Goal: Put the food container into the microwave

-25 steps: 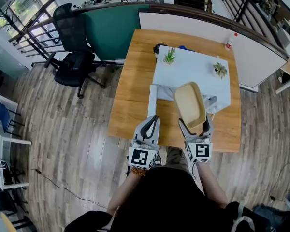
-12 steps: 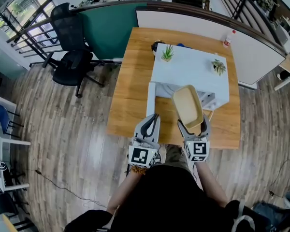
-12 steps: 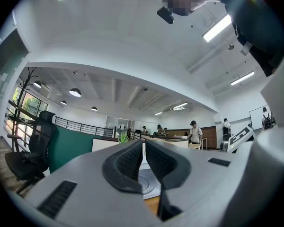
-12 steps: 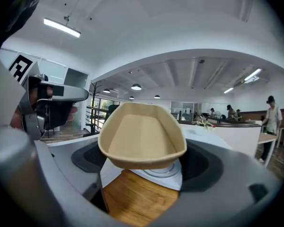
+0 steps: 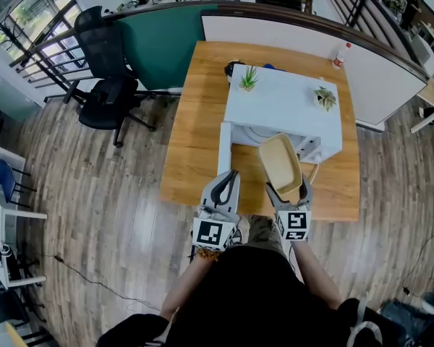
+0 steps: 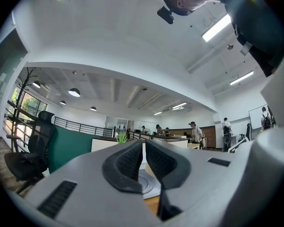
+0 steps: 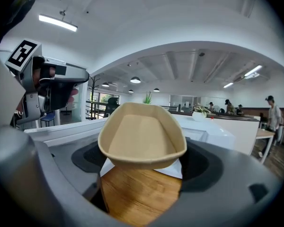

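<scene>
The right gripper [image 5: 289,188] clamps its fingers on the near end of the tan food container [image 5: 280,163]. It holds the container above the wooden table [image 5: 192,121], at the 6 o'clock edge of the white microwave [image 5: 286,103], whose door [image 5: 224,149] stands open. At 9 o'clock of the container, the left gripper [image 5: 224,188] hovers, fingers drawn together and empty.

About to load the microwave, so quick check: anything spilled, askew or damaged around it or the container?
Nothing stands out. The container sits empty and intact in the right gripper, the microwave has its door open, and both plants on top are upright. No spill shows on the table.
</scene>
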`<state>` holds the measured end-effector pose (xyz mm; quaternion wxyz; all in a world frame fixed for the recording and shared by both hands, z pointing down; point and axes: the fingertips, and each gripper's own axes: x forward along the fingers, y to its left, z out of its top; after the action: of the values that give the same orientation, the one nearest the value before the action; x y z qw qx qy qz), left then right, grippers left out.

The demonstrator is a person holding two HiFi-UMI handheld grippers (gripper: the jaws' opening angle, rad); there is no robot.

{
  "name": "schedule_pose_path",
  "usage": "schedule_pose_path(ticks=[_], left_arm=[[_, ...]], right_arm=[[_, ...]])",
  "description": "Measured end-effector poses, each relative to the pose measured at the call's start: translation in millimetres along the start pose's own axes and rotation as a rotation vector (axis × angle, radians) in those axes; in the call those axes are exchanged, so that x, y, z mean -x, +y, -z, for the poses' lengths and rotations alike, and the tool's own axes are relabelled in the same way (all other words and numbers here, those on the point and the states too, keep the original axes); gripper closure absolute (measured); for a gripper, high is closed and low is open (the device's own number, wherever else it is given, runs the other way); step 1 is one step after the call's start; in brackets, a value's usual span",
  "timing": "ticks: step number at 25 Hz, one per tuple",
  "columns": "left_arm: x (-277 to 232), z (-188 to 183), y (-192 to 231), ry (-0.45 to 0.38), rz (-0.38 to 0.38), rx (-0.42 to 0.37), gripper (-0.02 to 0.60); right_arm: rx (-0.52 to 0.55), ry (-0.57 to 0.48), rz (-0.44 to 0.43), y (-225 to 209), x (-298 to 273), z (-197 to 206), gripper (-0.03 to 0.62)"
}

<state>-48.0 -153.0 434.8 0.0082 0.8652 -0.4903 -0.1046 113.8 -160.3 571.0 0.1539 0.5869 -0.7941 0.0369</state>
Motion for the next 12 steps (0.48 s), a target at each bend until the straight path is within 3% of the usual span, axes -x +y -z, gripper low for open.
schedule_pose_path(ticks=[12], left_arm=[[-3.2,0.4,-0.7,0.013,0.003,-0.002,0.545]], right_arm=[[-0.008,0.075,-0.005,-1.4,-18.7,42.5,0.108]])
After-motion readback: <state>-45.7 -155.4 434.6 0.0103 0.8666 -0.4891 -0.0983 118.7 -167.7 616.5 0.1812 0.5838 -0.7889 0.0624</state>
